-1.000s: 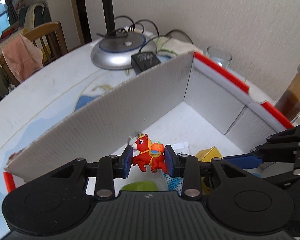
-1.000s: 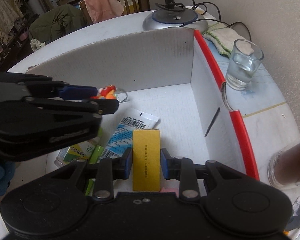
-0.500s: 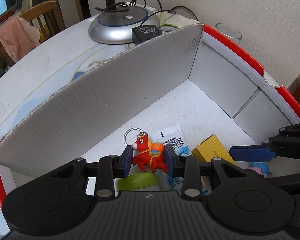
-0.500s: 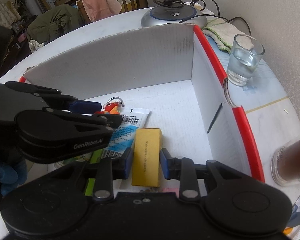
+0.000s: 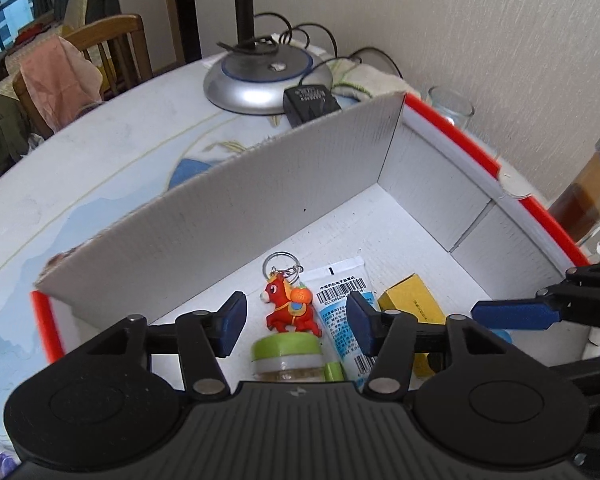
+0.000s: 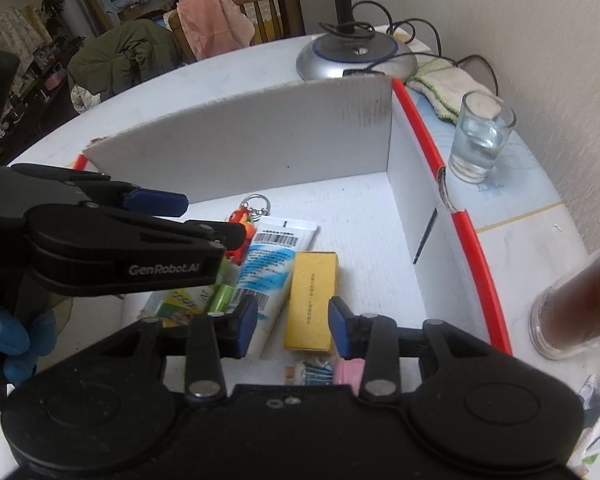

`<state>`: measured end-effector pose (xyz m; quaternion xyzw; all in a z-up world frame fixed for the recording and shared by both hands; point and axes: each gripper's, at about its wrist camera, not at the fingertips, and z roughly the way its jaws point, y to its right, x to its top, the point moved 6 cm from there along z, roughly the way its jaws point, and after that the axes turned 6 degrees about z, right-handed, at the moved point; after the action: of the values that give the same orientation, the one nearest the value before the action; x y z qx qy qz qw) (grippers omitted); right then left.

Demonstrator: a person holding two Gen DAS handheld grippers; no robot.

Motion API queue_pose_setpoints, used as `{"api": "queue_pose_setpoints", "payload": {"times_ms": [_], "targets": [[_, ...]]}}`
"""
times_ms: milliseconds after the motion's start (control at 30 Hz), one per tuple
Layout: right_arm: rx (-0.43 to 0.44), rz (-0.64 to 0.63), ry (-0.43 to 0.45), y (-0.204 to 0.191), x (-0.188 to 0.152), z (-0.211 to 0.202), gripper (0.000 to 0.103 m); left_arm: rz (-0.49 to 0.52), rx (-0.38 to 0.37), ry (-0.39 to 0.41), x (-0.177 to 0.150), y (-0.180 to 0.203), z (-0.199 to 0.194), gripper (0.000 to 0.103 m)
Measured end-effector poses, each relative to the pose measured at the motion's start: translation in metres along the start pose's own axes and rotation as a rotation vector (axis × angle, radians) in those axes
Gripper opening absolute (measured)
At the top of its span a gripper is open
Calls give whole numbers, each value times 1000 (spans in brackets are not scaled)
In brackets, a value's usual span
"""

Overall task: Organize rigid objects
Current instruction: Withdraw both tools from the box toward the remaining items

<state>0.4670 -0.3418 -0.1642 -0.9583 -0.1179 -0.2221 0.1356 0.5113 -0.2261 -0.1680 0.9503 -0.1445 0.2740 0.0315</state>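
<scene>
A white cardboard box [image 5: 260, 200] [image 6: 260, 140] with a red rim stands on the table. On its floor lies a red horse keychain [image 5: 290, 308] [image 6: 242, 220]. My left gripper [image 5: 296, 320] [image 6: 204, 220] hangs over it, jaws opening, pads clear of the toy on both sides. Beside it lie a white and blue tube [image 5: 342, 304] [image 6: 274, 264] and a yellow carton [image 5: 412, 304] [image 6: 312, 300]. My right gripper [image 6: 292, 328] [image 5: 512, 316] straddles the carton, jaws opening, neither pad touching it. A green-lidded jar [image 5: 286, 356] lies under the left gripper.
Behind the box stand a silver lamp base [image 5: 260, 80] [image 6: 356, 56] with cables and a black adapter [image 5: 310, 102]. Right of the box are a water glass [image 6: 480, 140] and a jar of brown liquid [image 6: 576, 304]. A blue-gloved hand [image 6: 16, 340] holds the left gripper.
Both grippers' jaws have parted. The keychain and the yellow carton, gripped before, now lie loose on the box floor. Both grippers have lifted a little.
</scene>
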Motion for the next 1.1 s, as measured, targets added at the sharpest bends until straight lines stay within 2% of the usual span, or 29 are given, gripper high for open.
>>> {"api": "queue_pose_setpoints", "payload": {"times_ms": [500, 600, 667, 900, 933, 1033, 1100], "targets": [[34, -50, 105, -28, -4, -49, 63, -42, 14, 149, -18, -10, -83, 54], [43, -62, 125, -35, -6, -57, 65, -52, 13, 164, -25, -13, -97, 55], [52, -65, 134, -40, -9, -63, 68, -57, 7, 179, -31, -15, -107, 64], [69, -77, 183, -57, -14, -84, 80, -78, 39, 233, -54, -29, -144, 67], [72, -79, 192, -60, -15, -87, 83, -79, 41, 239, -57, -31, -149, 69], [80, -78, 216, -68, -19, -94, 86, -93, 50, 258, -70, -40, -165, 78], [88, -78, 233, -75, -23, -98, 87, -97, 53, 270, -80, -46, -175, 79]]}}
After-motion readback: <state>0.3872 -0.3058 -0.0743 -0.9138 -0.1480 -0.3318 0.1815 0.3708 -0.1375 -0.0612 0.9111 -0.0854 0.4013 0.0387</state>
